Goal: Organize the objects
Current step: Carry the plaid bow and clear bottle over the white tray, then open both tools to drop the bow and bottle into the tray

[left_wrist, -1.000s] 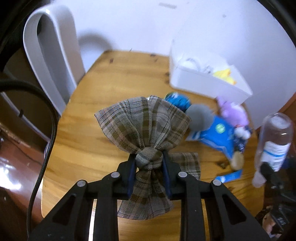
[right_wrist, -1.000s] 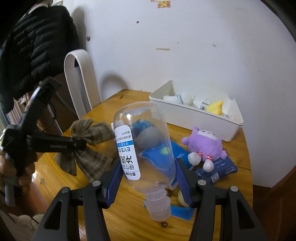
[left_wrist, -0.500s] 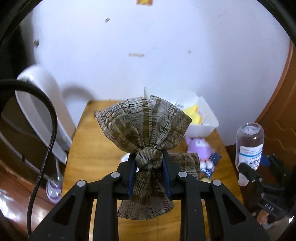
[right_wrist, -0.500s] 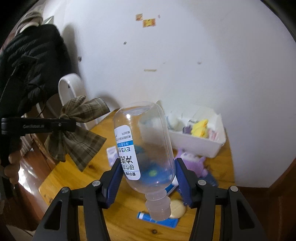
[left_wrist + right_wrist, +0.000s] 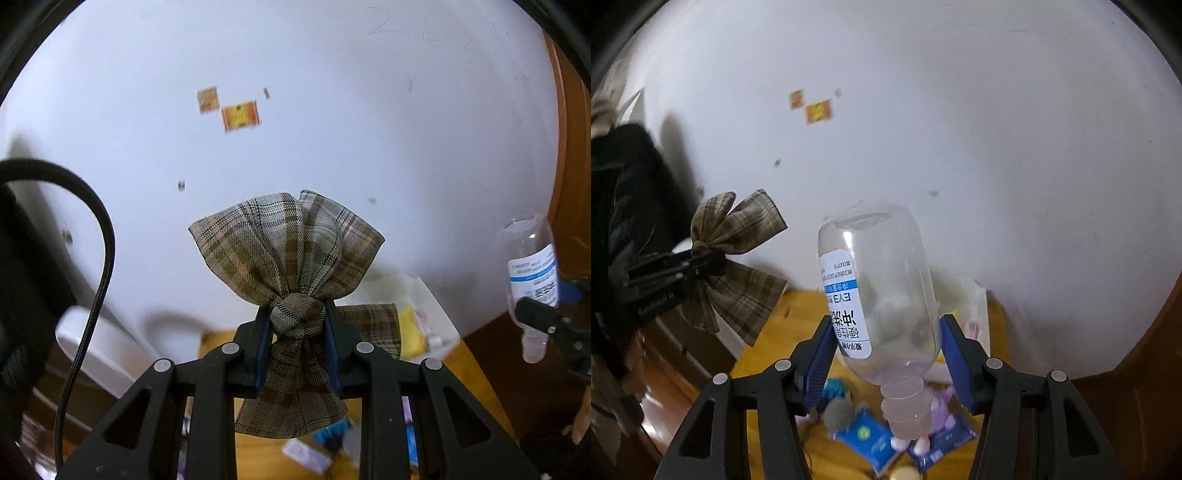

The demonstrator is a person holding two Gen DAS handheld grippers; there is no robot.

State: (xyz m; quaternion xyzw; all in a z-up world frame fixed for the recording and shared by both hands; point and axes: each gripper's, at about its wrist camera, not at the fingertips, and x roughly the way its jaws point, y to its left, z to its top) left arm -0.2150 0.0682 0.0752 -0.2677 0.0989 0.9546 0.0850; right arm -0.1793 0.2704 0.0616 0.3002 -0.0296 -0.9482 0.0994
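My left gripper [image 5: 297, 325] is shut on the knot of a brown plaid fabric bow [image 5: 291, 243], held high in front of the white wall. From the right wrist the same bow [image 5: 738, 236] and left gripper [image 5: 698, 258] show at the left. My right gripper [image 5: 884, 347] is shut on a clear plastic bottle [image 5: 886, 295] with a white and blue label, cap pointing down and toward the camera. In the left wrist view that bottle [image 5: 532, 273] hangs at the right edge. The white storage bin [image 5: 436, 317] sits far below on the wooden table [image 5: 258, 454].
Left on the table are blue packets [image 5: 864, 435], a grey fuzzy ball [image 5: 838, 410], a purple plush toy [image 5: 942, 406] and a round cream thing [image 5: 905, 472]. A white chair back [image 5: 92, 350] stands left of the table. A dark jacket [image 5: 624, 184] hangs at the left.
Both grippers have risen well above the table with the bow and the bottle still held. The table and bin have dropped to the bottom of both views, and the wall now fills them.
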